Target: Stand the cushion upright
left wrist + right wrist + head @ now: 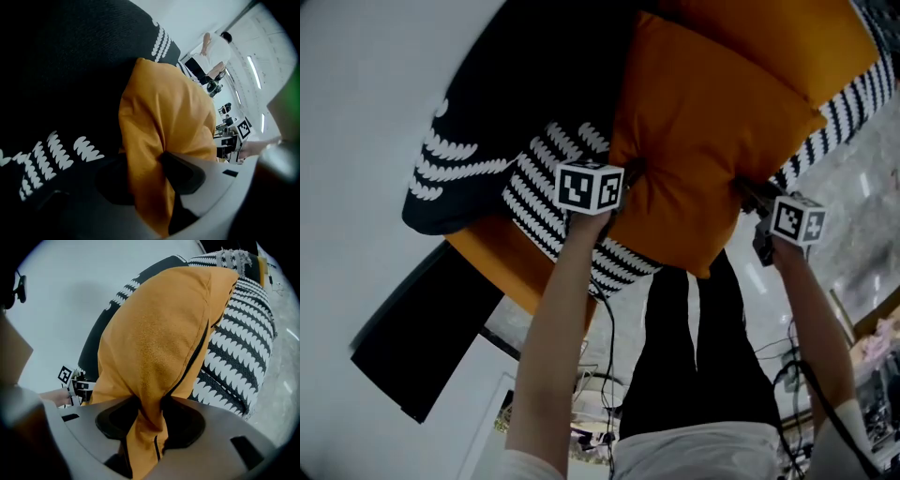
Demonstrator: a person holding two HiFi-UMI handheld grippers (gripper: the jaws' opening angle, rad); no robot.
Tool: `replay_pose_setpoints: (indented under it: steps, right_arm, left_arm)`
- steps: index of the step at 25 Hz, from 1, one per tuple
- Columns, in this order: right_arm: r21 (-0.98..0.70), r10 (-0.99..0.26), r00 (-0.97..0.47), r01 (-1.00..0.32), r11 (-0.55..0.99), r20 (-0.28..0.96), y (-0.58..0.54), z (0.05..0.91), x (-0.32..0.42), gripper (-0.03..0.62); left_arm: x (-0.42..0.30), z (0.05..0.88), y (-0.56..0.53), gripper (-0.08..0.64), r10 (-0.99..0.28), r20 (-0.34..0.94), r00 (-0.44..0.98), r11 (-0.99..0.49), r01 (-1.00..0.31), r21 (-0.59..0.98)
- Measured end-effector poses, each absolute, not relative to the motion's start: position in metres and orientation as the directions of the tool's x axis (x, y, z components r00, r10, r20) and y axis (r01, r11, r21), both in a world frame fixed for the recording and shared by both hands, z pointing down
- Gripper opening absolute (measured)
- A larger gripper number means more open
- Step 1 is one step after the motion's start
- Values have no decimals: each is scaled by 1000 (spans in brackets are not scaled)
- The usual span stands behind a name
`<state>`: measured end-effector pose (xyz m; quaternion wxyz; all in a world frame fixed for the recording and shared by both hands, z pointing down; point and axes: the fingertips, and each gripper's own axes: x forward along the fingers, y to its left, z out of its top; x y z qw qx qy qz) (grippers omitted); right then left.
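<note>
Pale white surface [375,75] behind, grey floor [862,178] alongside; can't tell what carries the cushions. Orange cushion [694,141] sits on top, overlapping a b/w patterned cushion [534,183] and a black cushion [487,103]. I've got the left hand-held gripper [628,180] clamped on one near corner and the right hand-held gripper [752,199] pinching the other, fabric bunched in each grip. Two-corner hold, prob. so it tips up evenly w/o twisting. Cushion's plump, fleecy, with a dark zip [197,352] along its edge.

no legible text, labels, brands or numbers anywhere
</note>
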<state>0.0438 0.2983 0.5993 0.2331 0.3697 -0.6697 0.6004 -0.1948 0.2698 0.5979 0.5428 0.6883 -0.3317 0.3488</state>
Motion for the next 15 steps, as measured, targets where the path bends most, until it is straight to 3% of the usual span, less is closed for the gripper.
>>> replay_pose_setpoints:
  steps: [5, 15]
  right_arm:
    - [-634, -225, -620, -773, 15, 751, 297, 589, 41, 125]
    - [-668, -219, -664, -741, 63, 715, 312, 577, 39, 72]
  left_arm:
    - [-201, 584, 272, 156, -79, 836, 543, -219, -828, 517]
    - [-203, 564, 295, 141, -142, 821, 552, -255, -822, 509]
